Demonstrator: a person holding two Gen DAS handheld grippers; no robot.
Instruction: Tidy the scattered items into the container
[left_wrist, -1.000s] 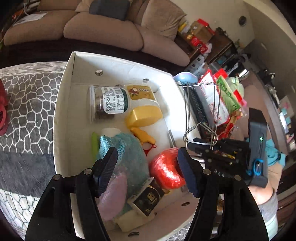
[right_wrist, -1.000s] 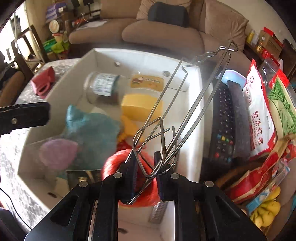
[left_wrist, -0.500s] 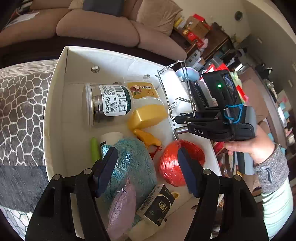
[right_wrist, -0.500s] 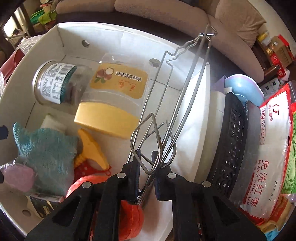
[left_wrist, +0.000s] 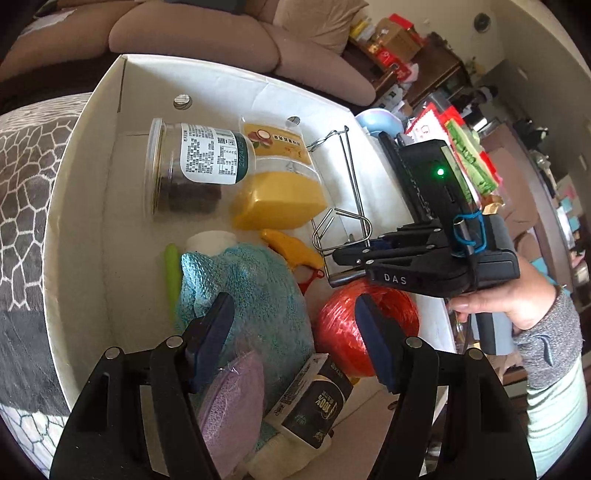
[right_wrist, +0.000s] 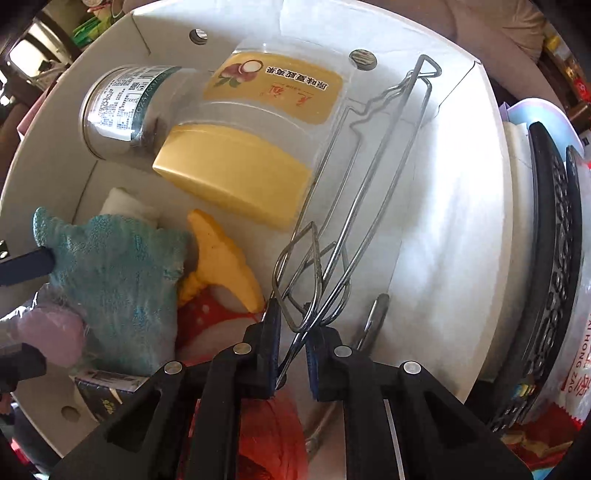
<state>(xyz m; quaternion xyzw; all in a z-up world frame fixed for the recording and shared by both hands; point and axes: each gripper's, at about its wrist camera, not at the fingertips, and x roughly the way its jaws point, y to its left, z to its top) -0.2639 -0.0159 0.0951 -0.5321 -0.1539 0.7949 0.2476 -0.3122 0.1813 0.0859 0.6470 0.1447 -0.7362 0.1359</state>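
Because the wire rack (right_wrist: 354, 192) is light, rigid and slick bare metal, we pinch it at its looped handle end with the right hand-held gripper (right_wrist: 293, 354) pressed onto the wires, suspended over the white box (left_wrist: 85, 206)'s right side, while the left hand-held gripper (left_wrist: 295, 347) hangs spread and empty.

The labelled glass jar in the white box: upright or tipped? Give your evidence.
Tipped: the jar lies on its side on the box floor.

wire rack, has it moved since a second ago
Yes. The wire rack, clamped in the right gripper, has come down into the white box.
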